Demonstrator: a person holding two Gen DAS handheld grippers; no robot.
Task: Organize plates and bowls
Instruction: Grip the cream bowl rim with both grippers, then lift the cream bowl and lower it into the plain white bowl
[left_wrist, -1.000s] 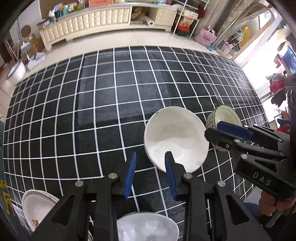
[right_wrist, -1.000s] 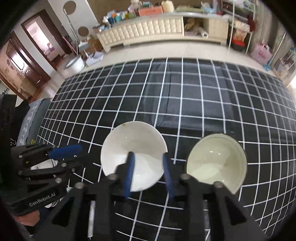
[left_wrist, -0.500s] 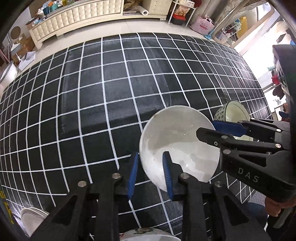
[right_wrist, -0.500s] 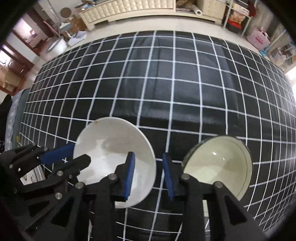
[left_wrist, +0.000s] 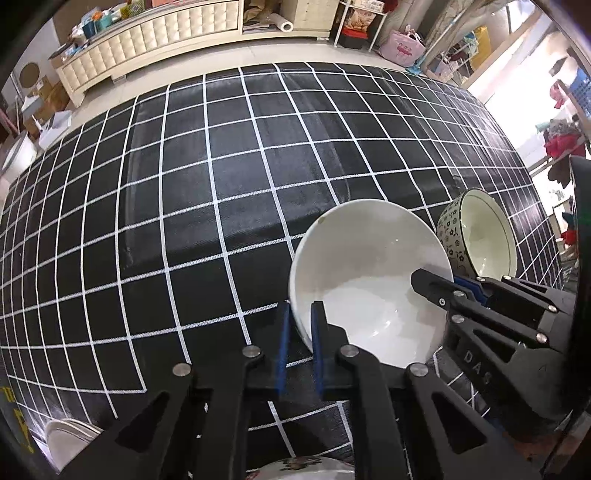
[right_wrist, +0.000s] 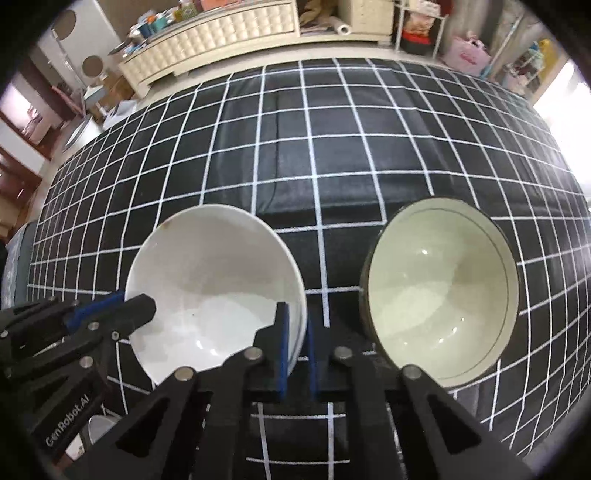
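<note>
On the checked cloth (right_wrist: 332, 166), the white bowl (right_wrist: 207, 266) is clamped at its nine o'clock rim by the left gripper (left_wrist: 300, 325) and at three o'clock by the right gripper (right_wrist: 297, 332); a patterned bowl (right_wrist: 439, 284) sits just beside it.

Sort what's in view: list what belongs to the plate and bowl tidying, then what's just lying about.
Job: white bowl, gripped on opposite rims by left gripper and right gripper; patterned bowl; plates at table edge.

Lying about: pink bag, cream cabinet, paper roll.

"DAS" on the right gripper (left_wrist: 436, 286), "GenRobot.AI" on the left gripper (right_wrist: 122, 308)
</note>
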